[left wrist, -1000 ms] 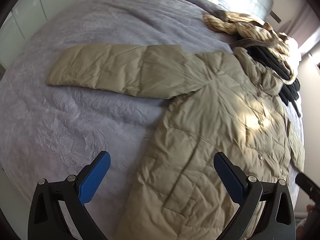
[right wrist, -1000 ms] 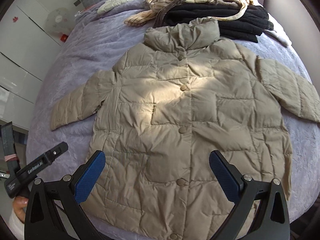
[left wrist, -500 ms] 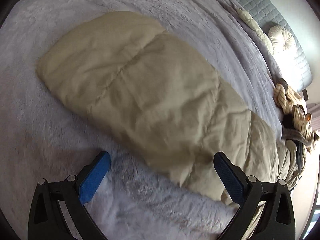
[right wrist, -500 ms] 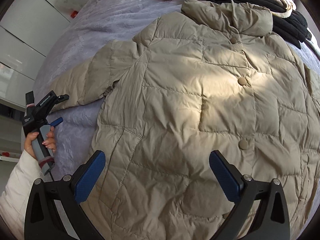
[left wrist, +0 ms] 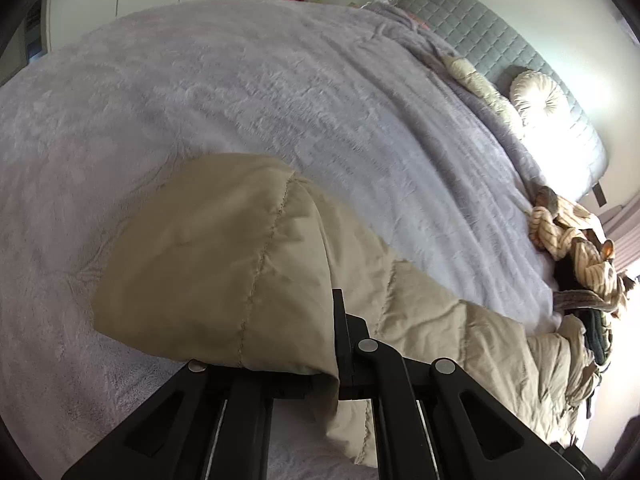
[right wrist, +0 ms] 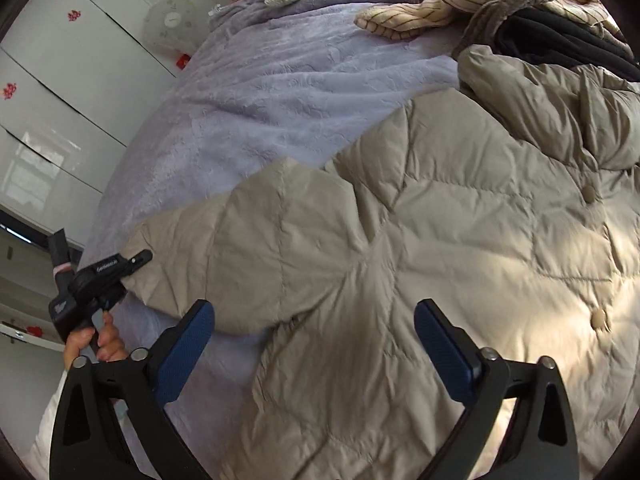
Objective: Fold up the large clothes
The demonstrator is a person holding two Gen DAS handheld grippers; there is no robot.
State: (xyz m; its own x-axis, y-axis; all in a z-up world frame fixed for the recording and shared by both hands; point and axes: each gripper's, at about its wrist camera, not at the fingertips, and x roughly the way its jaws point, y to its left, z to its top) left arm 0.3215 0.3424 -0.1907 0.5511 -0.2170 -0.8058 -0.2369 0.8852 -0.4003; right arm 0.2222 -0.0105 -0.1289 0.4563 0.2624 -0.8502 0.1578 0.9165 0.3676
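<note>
The beige puffer coat (right wrist: 420, 248) is quilted cloth with a soft matt sheen, stitched in puffy panels and creased; its sleeve cuff (left wrist: 224, 264) shows a smooth woven shell with a visible seam line. The lilac bedspread (left wrist: 280, 100) is plush, fuzzy fabric with an embossed pattern. The left gripper (left wrist: 336, 360) is matt black plastic with small bright metal pins; the right gripper (right wrist: 316, 344) has the same black frame with blue textured finger pads (right wrist: 440, 344). Far off, the grey headboard (left wrist: 480, 32) is quilted cloth, the wardrobe doors (right wrist: 60, 92) glossy white, the striped garment (right wrist: 460, 0) thin crumpled cloth, and the black garment (right wrist: 560, 40) matt and fleecy.
</note>
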